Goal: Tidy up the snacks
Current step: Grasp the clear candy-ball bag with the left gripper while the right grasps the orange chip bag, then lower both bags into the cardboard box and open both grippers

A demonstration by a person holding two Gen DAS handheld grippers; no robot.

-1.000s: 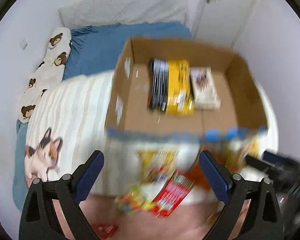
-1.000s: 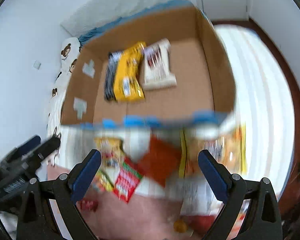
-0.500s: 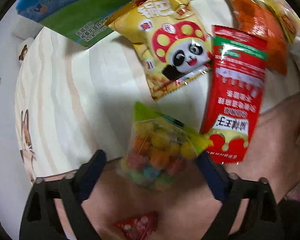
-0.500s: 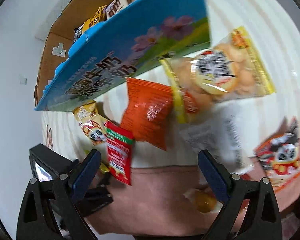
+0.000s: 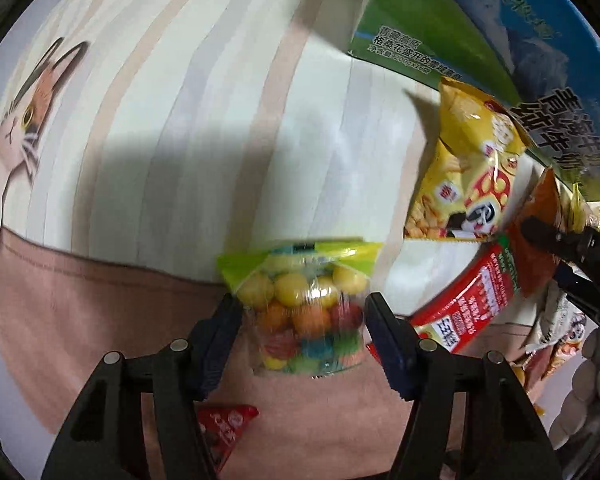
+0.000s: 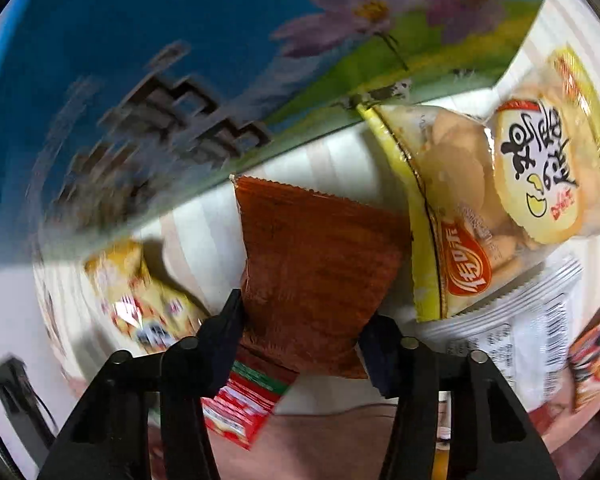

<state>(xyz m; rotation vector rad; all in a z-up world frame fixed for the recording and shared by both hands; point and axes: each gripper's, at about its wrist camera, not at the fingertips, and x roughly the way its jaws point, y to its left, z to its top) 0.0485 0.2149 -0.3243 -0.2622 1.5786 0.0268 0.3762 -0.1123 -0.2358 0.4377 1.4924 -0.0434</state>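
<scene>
Snack packets lie on a bed beside a blue and green carton [image 5: 500, 40]. My left gripper [image 5: 302, 312] is around a clear bag of coloured candy balls [image 5: 304, 308], fingers touching its sides, the bag lying on the blanket. My right gripper [image 6: 300, 320] is around an orange-brown packet [image 6: 316, 264], fingers at its lower edges; it also shows in the left wrist view [image 5: 536, 236]. A yellow panda packet [image 5: 468, 168] and a red packet [image 5: 464, 308] lie between them.
A bag of egg biscuits [image 6: 500, 200], a white packet [image 6: 512, 332] and a small red packet [image 5: 224, 432] lie around. The carton [image 6: 180, 60] looms just behind. The striped blanket [image 5: 180, 120] with a cat print [image 5: 16, 136] spreads to the left.
Both grippers have dropped from above the open box down to the snacks. The left jaws have narrowed onto the candy bag; the right jaws have narrowed onto the orange-brown packet.
</scene>
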